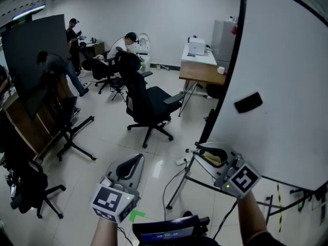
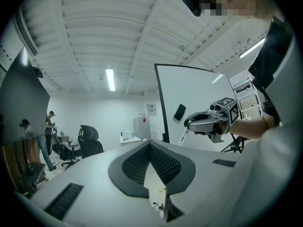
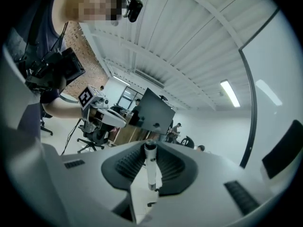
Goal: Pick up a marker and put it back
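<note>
Head view: whiteboard [image 1: 287, 60] edge, open floor [image 1: 105, 135]

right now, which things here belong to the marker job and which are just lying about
Job: white cylindrical marker clamped in right gripper; large white black-rimmed whiteboard.
Lying about: black rectangular eraser; black swivel office chair; wood-topped desk.

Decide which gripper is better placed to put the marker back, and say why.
Right. The right gripper grips the marker beside the whiteboard; the left gripper holds nothing and is farther from the board.
</note>
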